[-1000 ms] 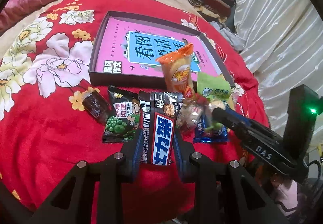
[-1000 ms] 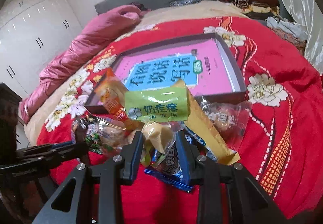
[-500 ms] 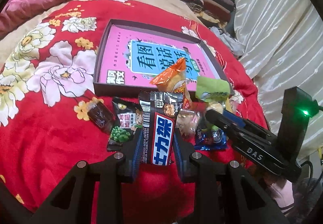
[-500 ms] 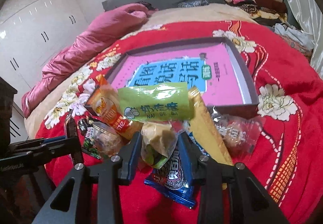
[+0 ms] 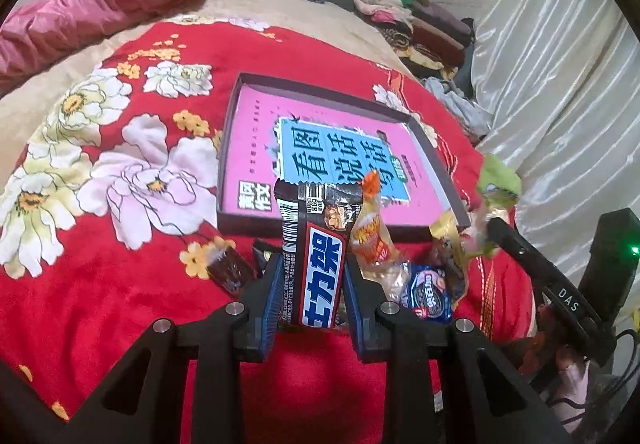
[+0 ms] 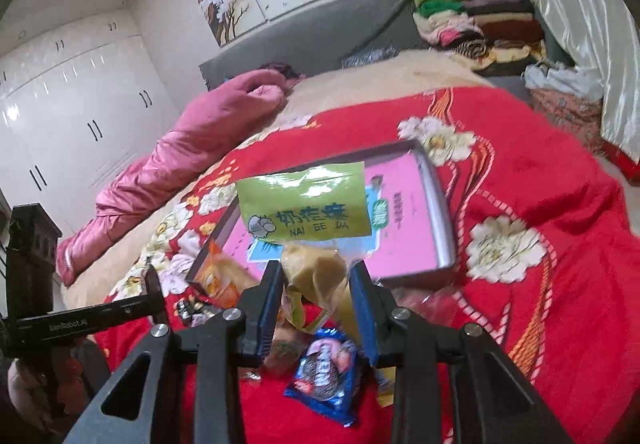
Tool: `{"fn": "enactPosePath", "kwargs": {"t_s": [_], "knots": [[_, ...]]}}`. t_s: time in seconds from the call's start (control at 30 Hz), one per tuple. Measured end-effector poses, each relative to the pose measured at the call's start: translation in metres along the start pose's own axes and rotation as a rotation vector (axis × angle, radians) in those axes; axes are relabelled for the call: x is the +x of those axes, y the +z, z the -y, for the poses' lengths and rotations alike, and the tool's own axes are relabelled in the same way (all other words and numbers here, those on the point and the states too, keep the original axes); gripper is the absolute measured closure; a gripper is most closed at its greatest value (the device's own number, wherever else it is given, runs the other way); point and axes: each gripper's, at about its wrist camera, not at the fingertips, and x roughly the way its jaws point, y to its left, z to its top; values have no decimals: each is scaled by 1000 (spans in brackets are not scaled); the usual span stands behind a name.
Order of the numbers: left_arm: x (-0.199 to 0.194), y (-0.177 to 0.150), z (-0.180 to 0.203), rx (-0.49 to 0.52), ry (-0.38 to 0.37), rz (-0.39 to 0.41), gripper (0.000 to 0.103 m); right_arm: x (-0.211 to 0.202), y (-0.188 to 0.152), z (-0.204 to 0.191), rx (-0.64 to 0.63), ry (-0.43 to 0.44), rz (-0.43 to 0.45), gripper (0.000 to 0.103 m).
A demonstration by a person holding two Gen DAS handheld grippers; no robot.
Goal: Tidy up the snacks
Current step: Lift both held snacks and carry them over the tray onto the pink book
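Left-wrist view: left gripper (image 5: 308, 276) was clamped on the choc bar (image 5: 316, 264), long axis running straight out between the fingers, w/ the box (image 5: 434, 163) dead ahead just past the bar's tip, nearer this hand than the other; orange packet (image 5: 372, 240), blue cookie pack (image 5: 428, 296) & dark candy (image 5: 230, 272) lay on the red blanket (image 5: 120, 284) below, none blocking that line. Right-wrist view: right gripper (image 6: 318, 292) pinched the green pouch (image 6: 304, 207) by its lower clear end, label end standing beyond the fingertips, box (image 6: 442, 203) ahead behind it, cookie pack (image 6: 326, 372) under the fingers.
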Motion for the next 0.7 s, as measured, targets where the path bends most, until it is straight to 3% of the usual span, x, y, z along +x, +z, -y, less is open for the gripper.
{"fn": "enactPosePath", "kwargs": {"t_s": [0.7], "knots": [[24,48,-11,-23,35,54,73,14,19,32,-7,-67,34,68]]}}
